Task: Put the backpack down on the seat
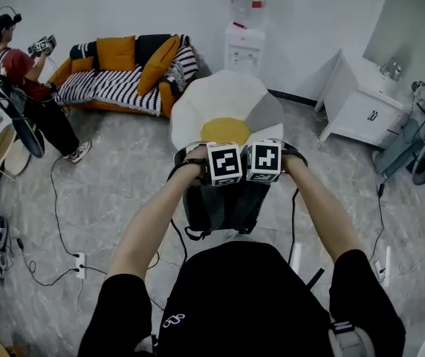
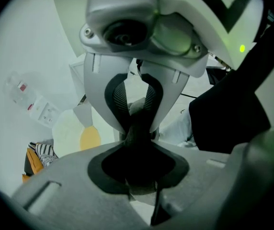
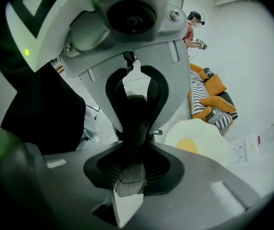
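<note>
Grey marbled floor (image 1: pixel 108 199) in the head view carries a fried-egg-shaped seat (image 1: pixel 224 103), white and lobed with a yellow centre. Only this view shows the black backpack (image 1: pixel 224 207) whole, hanging below both grippers on the near side of that seat. Left gripper view: the left gripper (image 2: pixel 137 128) has its jaws clenched on a dark fabric strap (image 2: pixel 136 108) of the backpack, ribbed inner faces pressing it; right gripper view: the right gripper (image 3: pixel 136 123) has its jaws clenched likewise on a grey padded strap (image 3: pixel 130 174), with a striped sofa (image 3: pixel 209 97) with orange cushions beyond.
</note>
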